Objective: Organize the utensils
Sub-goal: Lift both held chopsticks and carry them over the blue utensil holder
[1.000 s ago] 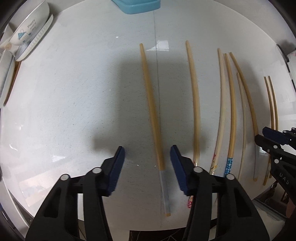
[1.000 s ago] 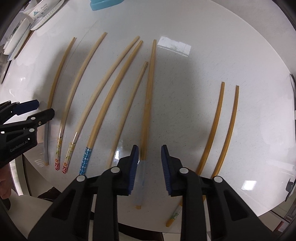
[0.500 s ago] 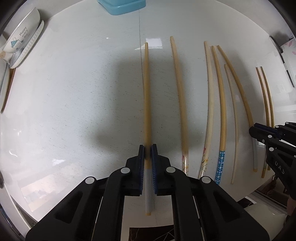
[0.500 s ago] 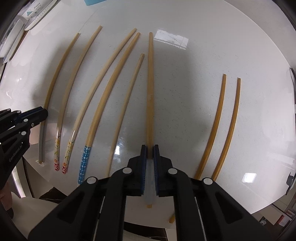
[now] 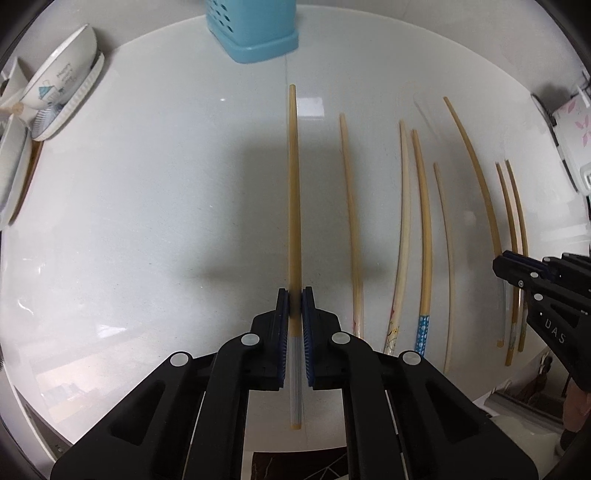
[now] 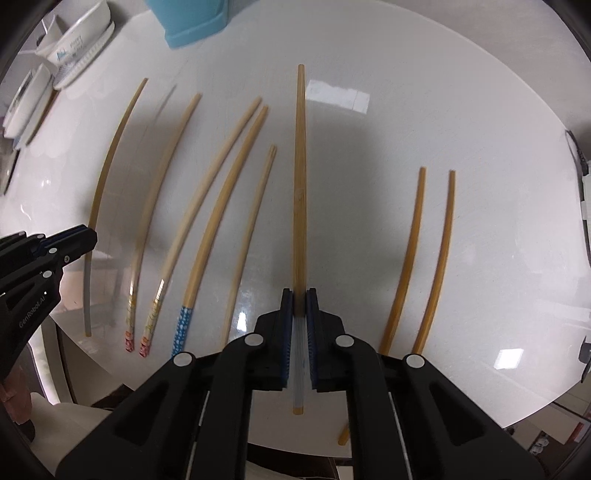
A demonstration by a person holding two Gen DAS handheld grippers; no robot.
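Several chopsticks lie in a row on the white table (image 5: 147, 221). My left gripper (image 5: 295, 295) is shut on a tan chopstick (image 5: 293, 184) with a grey ribbed end, held above the table and pointing at the blue utensil holder (image 5: 258, 33). My right gripper (image 6: 300, 295) is shut on a matching tan chopstick (image 6: 300, 166), also lifted. The right gripper shows at the right edge of the left wrist view (image 5: 517, 266). The left gripper shows at the left edge of the right wrist view (image 6: 74, 240). The blue holder also shows in the right wrist view (image 6: 188, 18).
White bowls and plates (image 5: 51, 96) stand at the far left. Patterned-end chopsticks (image 6: 147, 332) and a blue-dotted one (image 6: 183, 325) lie near the table's front edge. Two plain chopsticks (image 6: 424, 258) lie at the right.
Both grippers closed on their chopsticks and lifted them off the table. The blue holder has come further into view as both tilt up.
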